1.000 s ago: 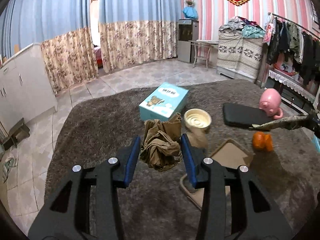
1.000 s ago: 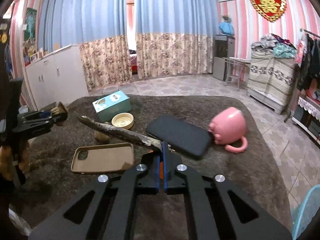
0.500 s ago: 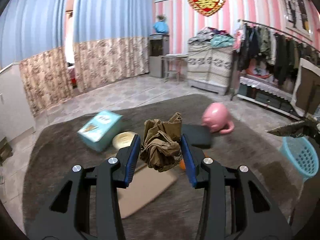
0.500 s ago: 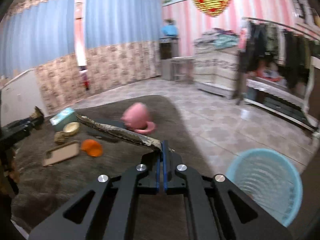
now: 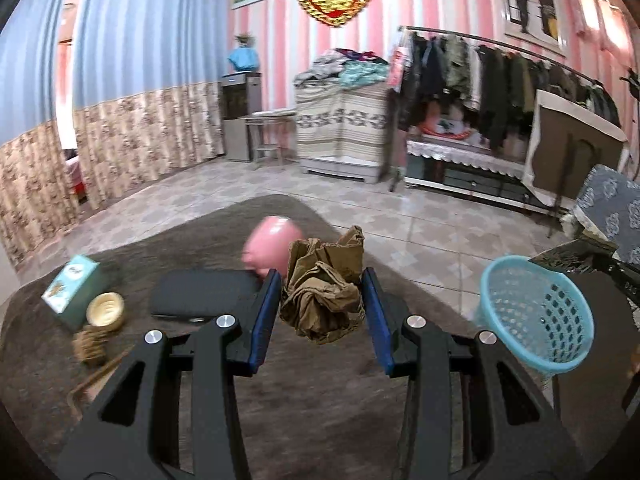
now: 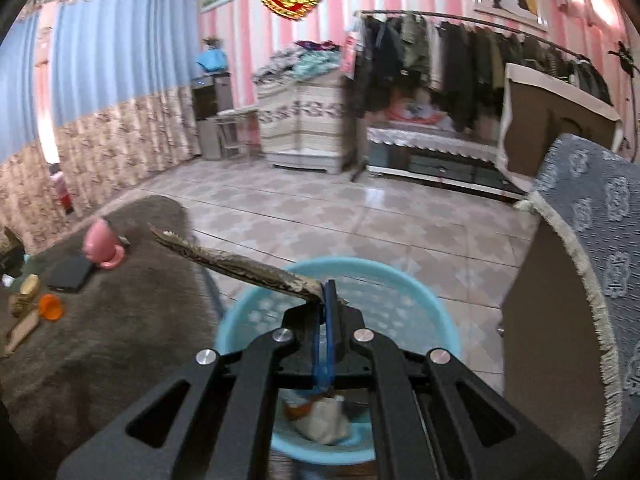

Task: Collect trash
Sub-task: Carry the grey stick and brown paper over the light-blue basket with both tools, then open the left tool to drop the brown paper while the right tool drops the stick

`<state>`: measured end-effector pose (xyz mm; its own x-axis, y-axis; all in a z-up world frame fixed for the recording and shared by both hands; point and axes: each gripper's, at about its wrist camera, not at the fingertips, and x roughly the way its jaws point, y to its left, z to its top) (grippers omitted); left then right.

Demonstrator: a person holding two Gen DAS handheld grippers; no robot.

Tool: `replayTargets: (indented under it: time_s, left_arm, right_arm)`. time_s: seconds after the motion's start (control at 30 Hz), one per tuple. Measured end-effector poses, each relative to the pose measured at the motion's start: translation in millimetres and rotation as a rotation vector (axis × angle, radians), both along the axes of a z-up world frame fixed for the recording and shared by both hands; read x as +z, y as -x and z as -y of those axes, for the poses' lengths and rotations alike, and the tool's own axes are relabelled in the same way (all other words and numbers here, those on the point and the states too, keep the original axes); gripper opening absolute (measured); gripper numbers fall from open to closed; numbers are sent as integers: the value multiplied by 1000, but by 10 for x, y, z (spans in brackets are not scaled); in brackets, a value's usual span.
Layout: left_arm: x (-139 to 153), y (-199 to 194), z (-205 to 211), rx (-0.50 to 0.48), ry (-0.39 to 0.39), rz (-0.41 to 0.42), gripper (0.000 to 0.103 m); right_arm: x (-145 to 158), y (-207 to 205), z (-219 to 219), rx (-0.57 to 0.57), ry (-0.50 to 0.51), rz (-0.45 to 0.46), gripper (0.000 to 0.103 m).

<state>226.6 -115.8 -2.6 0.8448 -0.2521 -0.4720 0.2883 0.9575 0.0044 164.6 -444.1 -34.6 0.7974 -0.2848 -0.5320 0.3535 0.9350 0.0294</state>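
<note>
My left gripper (image 5: 320, 312) is shut on a crumpled brown paper wad (image 5: 322, 290), held above the grey-brown table cover (image 5: 312, 392). A light blue perforated basket (image 5: 536, 316) stands to its right, past the table edge. My right gripper (image 6: 325, 300) is shut on a long flat strip of dark mottled wrapper (image 6: 236, 262) that sticks out up and to the left. It hangs directly over the blue basket (image 6: 424, 300), which holds some pale trash (image 6: 324, 420) at its bottom.
On the table lie a pink mug (image 5: 270, 244), a black case (image 5: 200, 294), a teal box (image 5: 72, 286), a cream lid (image 5: 106, 308), an orange item (image 6: 51, 306). A grey-cloth-covered piece of furniture (image 6: 588, 240) stands right of the basket. Tiled floor (image 6: 320, 216) lies beyond.
Both grippers have swung right, away from the table's middle toward the blue basket. The right one now hangs over the basket with the strip; the left still carries the paper wad.
</note>
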Motion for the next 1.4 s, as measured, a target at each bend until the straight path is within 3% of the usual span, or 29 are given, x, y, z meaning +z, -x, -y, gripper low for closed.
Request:
replayTargets:
  time_s: [0.3,0.57,0.8,0.93,1.1,1.4]
  left_arm:
    - [-235,-102,854,-123,7,-39,41]
    - [-411,-88,1796,-265,-33,-46,41]
    - [-623,-212,2288,-346,-31,-98,44]
    - [-704,-308,2397,-365,-26,-123,50]
    - [-667,-357,2303,-324,-16,-108,74]
    - [-500,-350,1831,-238,4,-80,84]
  right_arm:
    - [-153,78,431,-86,-39,-38,3]
    - [-318,61,657,-113,-92,-51,3]
    - [-413,76,729,-133,-105,-75,3]
    - [-448,60,751,-135,-113,-83,3]
    - [-487,5,736,-132,-116,-100,3]
    - [-580,-181,641,-143,-127,-132,5]
